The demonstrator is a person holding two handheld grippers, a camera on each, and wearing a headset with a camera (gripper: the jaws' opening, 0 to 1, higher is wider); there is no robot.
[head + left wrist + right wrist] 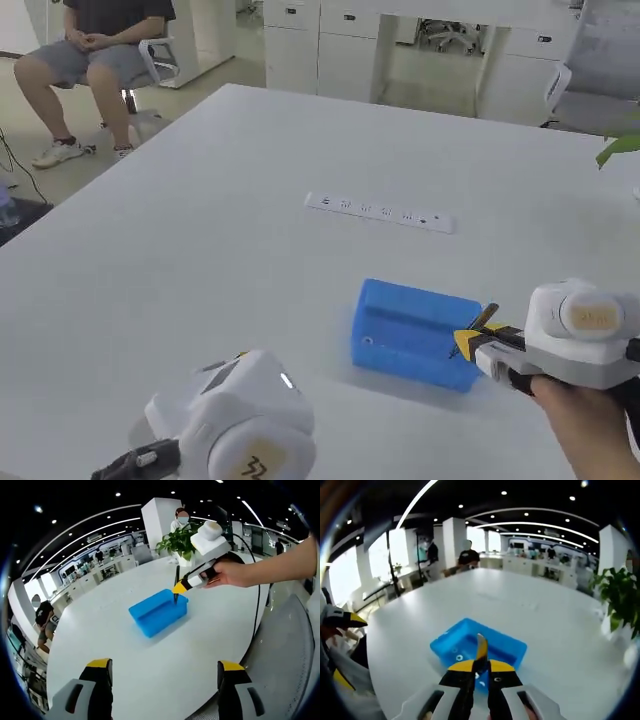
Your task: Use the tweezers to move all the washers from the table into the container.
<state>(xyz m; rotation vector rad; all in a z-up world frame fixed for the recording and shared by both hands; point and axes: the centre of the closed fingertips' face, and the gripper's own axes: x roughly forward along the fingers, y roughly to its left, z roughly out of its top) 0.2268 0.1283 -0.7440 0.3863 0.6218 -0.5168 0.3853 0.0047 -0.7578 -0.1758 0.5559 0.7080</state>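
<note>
Nearest, the left gripper (165, 677) hangs low over the white table (90, 625), jaws spread wide, nothing between them. Further on, the right gripper (481, 667) is pinched tight on the tweezers (481, 649), tips dipping over the blue container (512, 650). Its own view catches washers (458, 657) lying inside; the head view gets the near wall and rim instead. Beyond, a power strip (380, 212), then a seated person (100, 40).

An open-plan office: a broad white worktable (200, 230) with a white power strip (380, 212), white drawer cabinets (320, 40), wheeled office chairs (445, 38), recessed ceiling lights (505, 492), a leafy green potted plant (182, 540).
</note>
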